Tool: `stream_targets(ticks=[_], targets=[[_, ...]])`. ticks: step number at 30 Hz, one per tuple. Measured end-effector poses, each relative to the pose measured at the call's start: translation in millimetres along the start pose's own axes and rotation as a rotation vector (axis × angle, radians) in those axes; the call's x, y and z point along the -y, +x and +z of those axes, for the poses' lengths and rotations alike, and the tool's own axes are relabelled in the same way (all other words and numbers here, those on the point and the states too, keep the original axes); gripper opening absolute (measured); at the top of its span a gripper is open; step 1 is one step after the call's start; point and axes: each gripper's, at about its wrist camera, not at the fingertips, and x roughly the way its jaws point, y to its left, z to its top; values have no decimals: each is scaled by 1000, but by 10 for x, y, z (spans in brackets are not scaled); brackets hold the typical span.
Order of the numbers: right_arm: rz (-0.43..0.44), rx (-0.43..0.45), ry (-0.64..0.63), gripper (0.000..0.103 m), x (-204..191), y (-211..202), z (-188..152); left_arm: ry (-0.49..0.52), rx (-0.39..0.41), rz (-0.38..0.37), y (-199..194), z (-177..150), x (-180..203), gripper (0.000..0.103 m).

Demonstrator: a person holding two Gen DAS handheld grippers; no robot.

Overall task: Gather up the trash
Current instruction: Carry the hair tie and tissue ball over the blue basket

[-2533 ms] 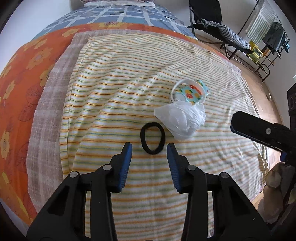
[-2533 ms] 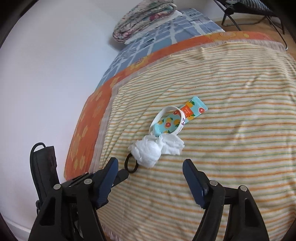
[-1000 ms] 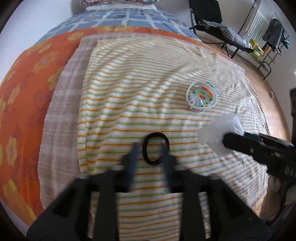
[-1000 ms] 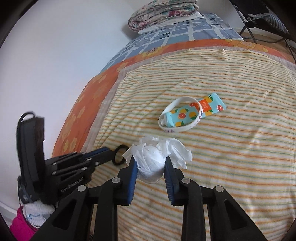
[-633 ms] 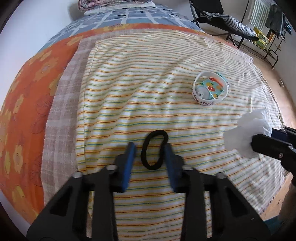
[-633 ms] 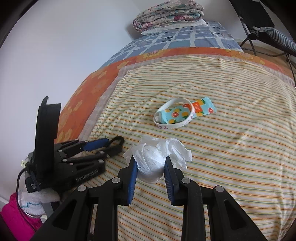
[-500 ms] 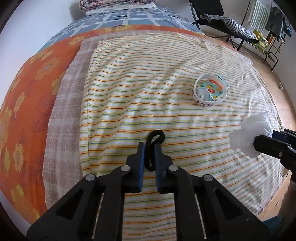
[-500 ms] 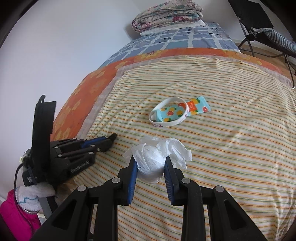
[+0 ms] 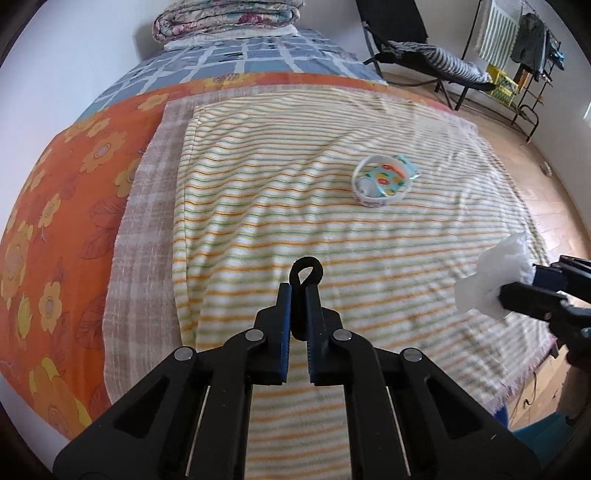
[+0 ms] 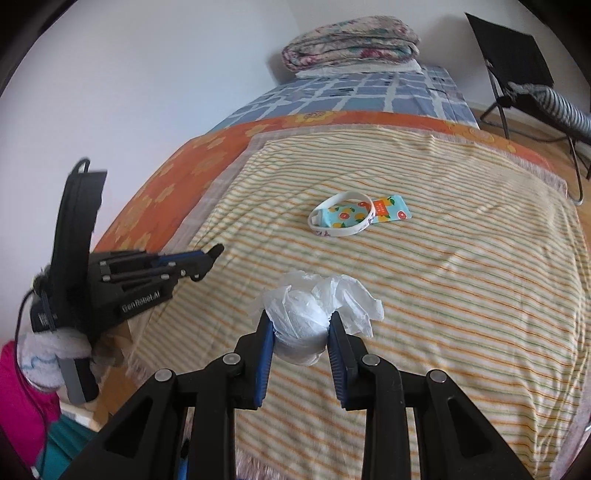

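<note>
A black hair tie (image 9: pixel 306 271) sticks up as a small loop from between the pads of my left gripper (image 9: pixel 298 295), which is shut on it above the striped blanket (image 9: pixel 280 206). My right gripper (image 10: pixel 300 325) is shut on a crumpled white tissue wad (image 10: pixel 308 314), lifted off the blanket; the same tissue wad (image 9: pixel 491 280) shows at the right edge of the left wrist view. In the right wrist view, my left gripper (image 10: pixel 212 254) reaches in from the left. A colourful fruit-print wrapper (image 10: pixel 364 213) lies inside a white wristband (image 10: pixel 341 218) mid-blanket; that wrapper (image 9: pixel 386 180) and wristband (image 9: pixel 380 201) also lie far ahead of the left gripper.
The striped blanket covers a bed with an orange flowered sheet (image 9: pixel 55 206) and blue checked cover (image 10: pixel 354 92). Folded quilts (image 10: pixel 351 40) lie at the head. A black folding chair (image 9: pixel 402 33) and a clothes rack (image 9: pixel 524 55) stand on the wooden floor to the right.
My left gripper closed on the black hair tie and lifted it off the blanket. My right gripper took the tissue wad off the blanket and drew it back towards the bed's edge.
</note>
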Motion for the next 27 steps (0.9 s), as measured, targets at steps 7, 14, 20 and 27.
stream_targets(ticks=[7, 14, 20, 27], targets=[[-5, -11, -50, 28, -82, -156, -243, 39, 15, -26, -212, -162, 192, 5], [7, -12, -54, 28, -105, -366, -479, 72, 28, -67, -420, -368, 410, 5], [9, -11, -72, 28, -159, -534, -697, 114, 35, -95, -572, -574, 626, 5], [10, -20, -107, 29, -275, -671, -968, 144, 24, -118, -662, -867, 807, 5]])
